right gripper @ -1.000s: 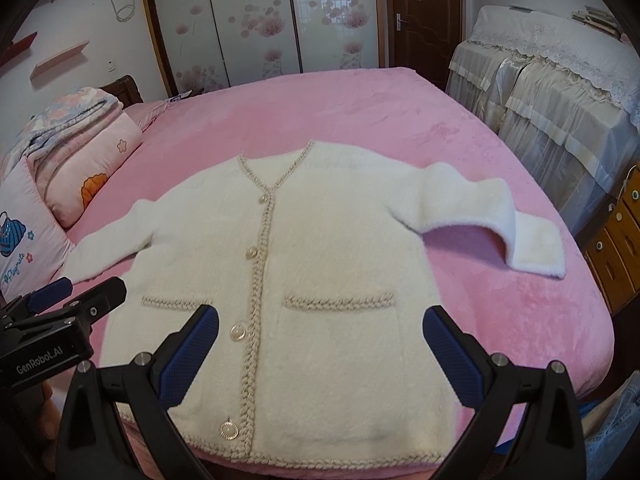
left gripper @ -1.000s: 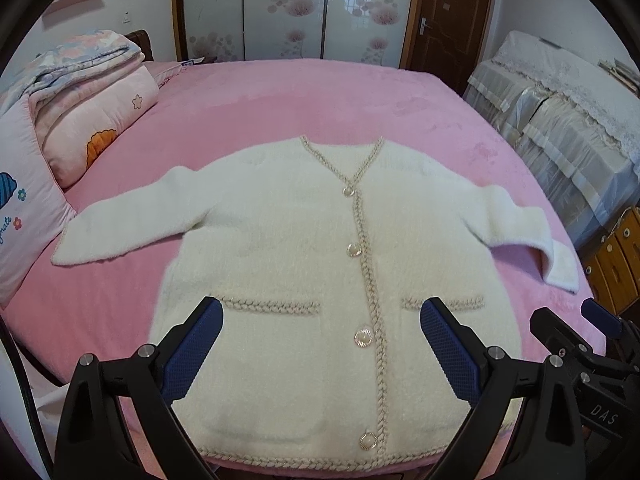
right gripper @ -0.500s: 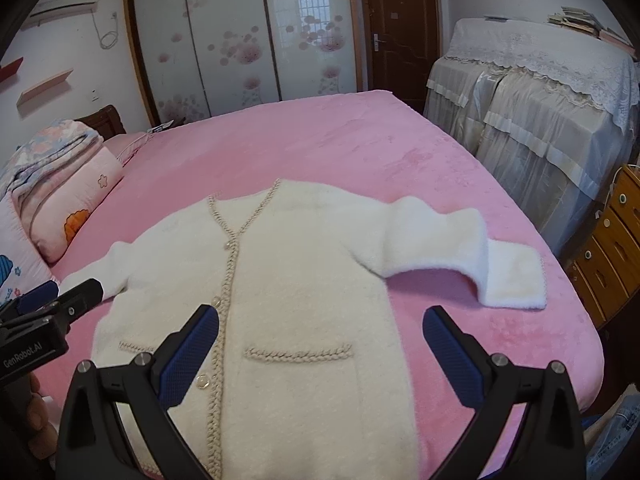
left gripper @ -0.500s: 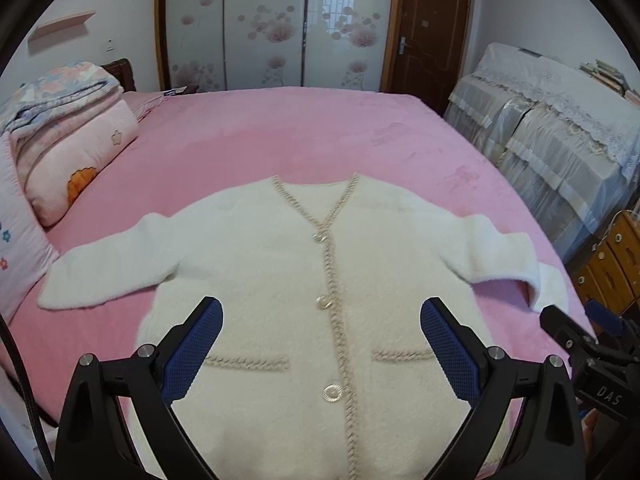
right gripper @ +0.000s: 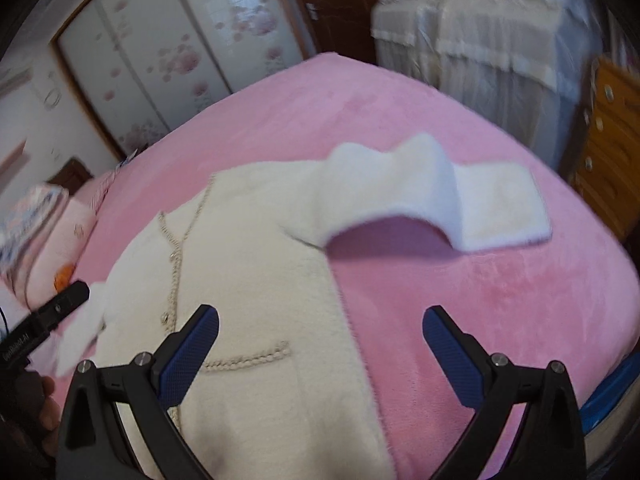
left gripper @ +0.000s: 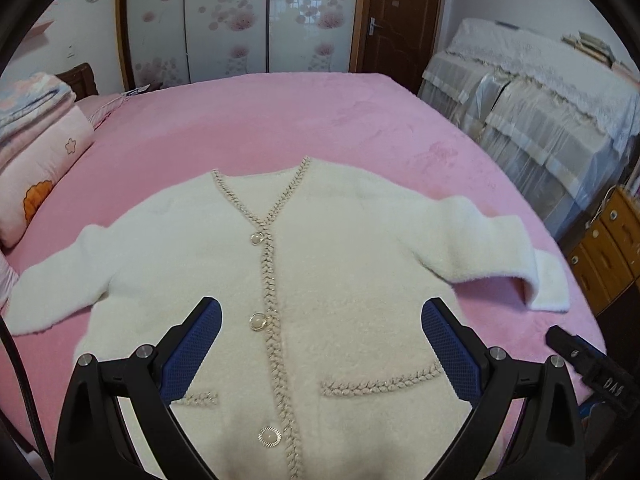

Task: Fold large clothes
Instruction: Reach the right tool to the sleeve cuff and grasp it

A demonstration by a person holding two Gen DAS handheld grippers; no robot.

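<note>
Right tongs (right gripper: 320, 344) spread wide, blue pads (right gripper: 188, 356) apart, nothing between them. Left pad over the body of the cream cardigan (right gripper: 248, 288); right pad over bare pink bed cover (right gripper: 460, 288). Cardigan lies front up on the bed, braided trim down the placket, buttons small and blurred. Braided pocket edge (right gripper: 248, 358) just beyond the left pad. Its sleeve (right gripper: 420, 188) on the right side reaches out, arched off the cover at the bend, shadow beneath, cuff flat. Left tongs (right gripper: 56, 308) at left edge, black, near the other sleeve. Pillows (right gripper: 52, 236) at far left. Wardrobe doors with pink flowers (right gripper: 172, 52) behind. Whole view motion-blurred
</note>
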